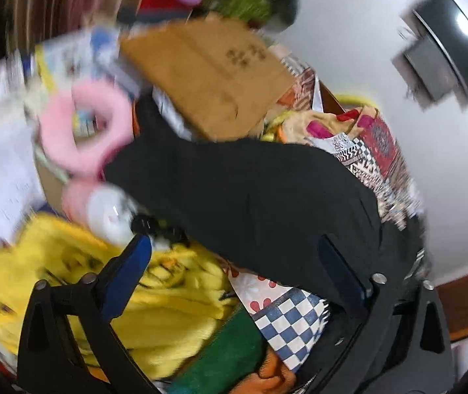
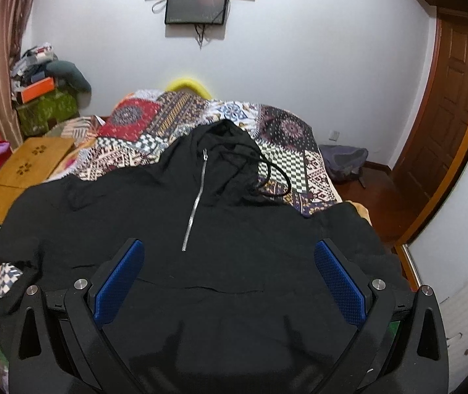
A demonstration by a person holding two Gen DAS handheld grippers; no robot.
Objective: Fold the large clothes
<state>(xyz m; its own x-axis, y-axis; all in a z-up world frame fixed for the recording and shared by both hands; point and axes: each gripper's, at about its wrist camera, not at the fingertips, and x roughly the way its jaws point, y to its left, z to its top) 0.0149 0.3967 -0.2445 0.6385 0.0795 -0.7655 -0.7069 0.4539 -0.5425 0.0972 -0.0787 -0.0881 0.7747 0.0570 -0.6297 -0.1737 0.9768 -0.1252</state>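
White-walled bedroom, wooden door (image 2: 457, 105) at right, two dark screens (image 2: 198, 3) on the far wall. Patchwork bedspread (image 2: 168, 138) across the bed, black hoodie (image 2: 217, 229) laid flat on it, front up, hood toward the far wall, silver zip (image 2: 196, 197) down the chest, drawstring (image 2: 273, 180) looped over the quilt. Right gripper (image 2: 230, 272) poised over the hoodie's lower half, blue pads (image 2: 119, 282) spread wide, nothing clamped between them. Left gripper (image 1: 240, 256) tilted, view blurred, jaws wide apart and empty, one pad (image 1: 125, 279) over a yellow plush blanket (image 1: 70, 279), the other against the hoodie's dark edge (image 1: 250, 197); contact impossible to judge. Pink fluffy ring (image 1: 86, 131), brown folding table (image 1: 207, 72) and checked cloth (image 1: 293, 328) alongside.
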